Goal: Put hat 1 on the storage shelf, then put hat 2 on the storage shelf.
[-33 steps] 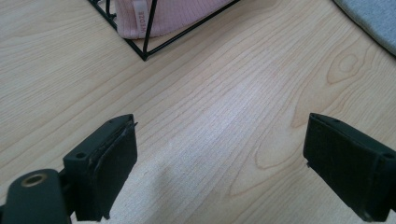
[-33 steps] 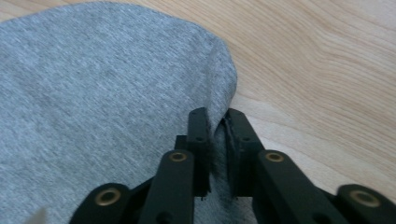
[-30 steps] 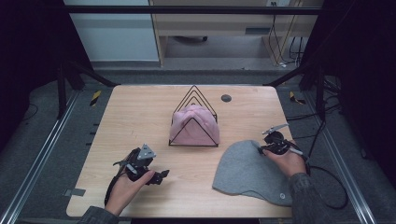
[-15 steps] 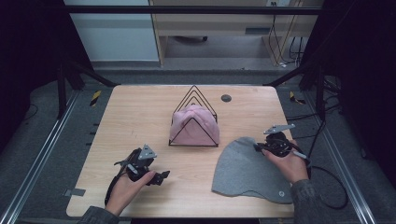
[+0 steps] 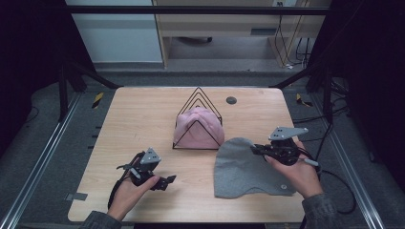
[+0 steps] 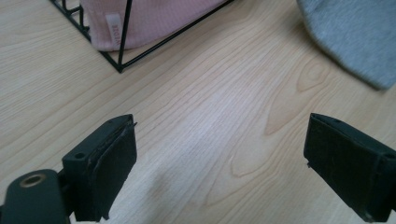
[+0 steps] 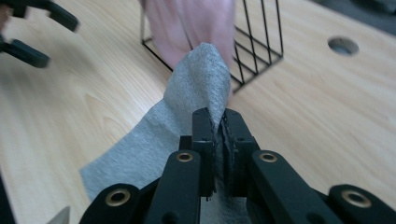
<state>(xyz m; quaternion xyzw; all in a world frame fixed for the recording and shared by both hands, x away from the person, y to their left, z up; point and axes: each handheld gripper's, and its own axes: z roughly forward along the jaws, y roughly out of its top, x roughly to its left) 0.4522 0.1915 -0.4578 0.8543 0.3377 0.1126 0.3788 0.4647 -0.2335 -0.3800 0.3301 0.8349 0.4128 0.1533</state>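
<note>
Grey hat (image 5: 246, 169): soft knit piece lying flat on the near right of the table (image 5: 133, 124), its far edge lifted into a peak where it is pinched; probably raised to carry it to the rack.
Right gripper (image 7: 217, 123): jaws closed tight on that raised fold of grey fabric, cloth squeezed between the pads; held from the right side, pointing left across the hat.
Pink hat (image 5: 198, 128): already sits inside the wire rack, just beyond the grey one, draped over the lower wires.
Wire rack (image 5: 198, 102): black triangular frames, mid-table, upright; free slots appear to remain behind the pink hat.
Left gripper (image 6: 219, 154): jaws wide apart, nothing between them, hovering low over bare wood on the near left, aimed toward the rack's near corner; looks ready to assist.
Table hole (image 5: 231, 100): small round opening at the far side, right of the rack.
</note>
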